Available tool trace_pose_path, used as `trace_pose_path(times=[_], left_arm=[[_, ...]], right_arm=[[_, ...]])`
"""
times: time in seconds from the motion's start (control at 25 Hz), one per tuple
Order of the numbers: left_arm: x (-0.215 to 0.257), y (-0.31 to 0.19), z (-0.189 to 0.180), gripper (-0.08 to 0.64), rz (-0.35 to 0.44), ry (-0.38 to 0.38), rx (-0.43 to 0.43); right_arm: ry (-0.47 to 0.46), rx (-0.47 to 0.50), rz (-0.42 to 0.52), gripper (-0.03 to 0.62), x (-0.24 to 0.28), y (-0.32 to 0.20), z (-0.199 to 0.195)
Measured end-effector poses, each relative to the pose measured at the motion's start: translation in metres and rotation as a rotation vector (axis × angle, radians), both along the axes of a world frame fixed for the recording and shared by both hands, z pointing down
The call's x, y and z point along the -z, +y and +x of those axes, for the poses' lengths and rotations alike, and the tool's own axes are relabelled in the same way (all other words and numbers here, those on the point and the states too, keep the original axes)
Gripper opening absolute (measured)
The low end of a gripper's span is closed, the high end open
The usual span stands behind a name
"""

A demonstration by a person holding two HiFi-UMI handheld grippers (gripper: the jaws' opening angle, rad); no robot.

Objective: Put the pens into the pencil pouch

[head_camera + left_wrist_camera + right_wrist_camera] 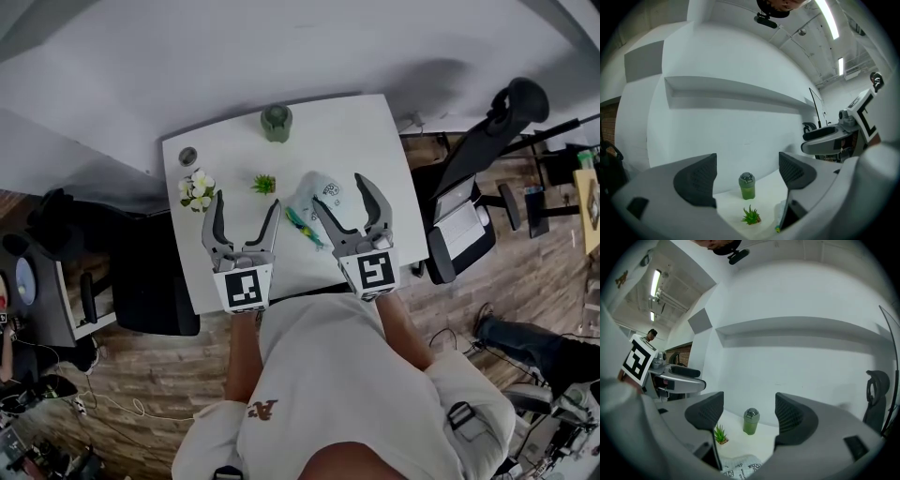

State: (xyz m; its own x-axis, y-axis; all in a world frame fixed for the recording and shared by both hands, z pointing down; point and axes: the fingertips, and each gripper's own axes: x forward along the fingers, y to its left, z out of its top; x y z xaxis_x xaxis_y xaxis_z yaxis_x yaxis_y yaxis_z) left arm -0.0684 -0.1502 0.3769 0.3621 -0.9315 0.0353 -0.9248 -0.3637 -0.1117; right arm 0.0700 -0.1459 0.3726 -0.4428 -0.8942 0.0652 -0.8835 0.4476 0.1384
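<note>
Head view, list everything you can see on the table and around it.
table: one, white, centre
bottle: one, green, table's far edge
disc: one, grey, far left corner
flowers: one bunch, white, left side
plant: one, green, middle
pouch: one, white with prints, right of plant
pens: count unclear, green, near side of pouch
chair: one, black, right of table
left gripper: grey, open, empty
right gripper: grey, open, empty, above pouch

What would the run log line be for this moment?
left gripper open, empty | right gripper open, empty | pens on table beside pencil pouch
</note>
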Motion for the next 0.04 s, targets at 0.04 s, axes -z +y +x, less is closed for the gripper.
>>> trace_pose_path(times=[0.04], left_arm=[[0.0019, 0.0010, 0.0010, 0.400, 0.004, -0.005, -0.001]], right_arm=[[-0.008, 0.002, 0.004, 0.333, 0.0026, 0.0009, 0.0000]])
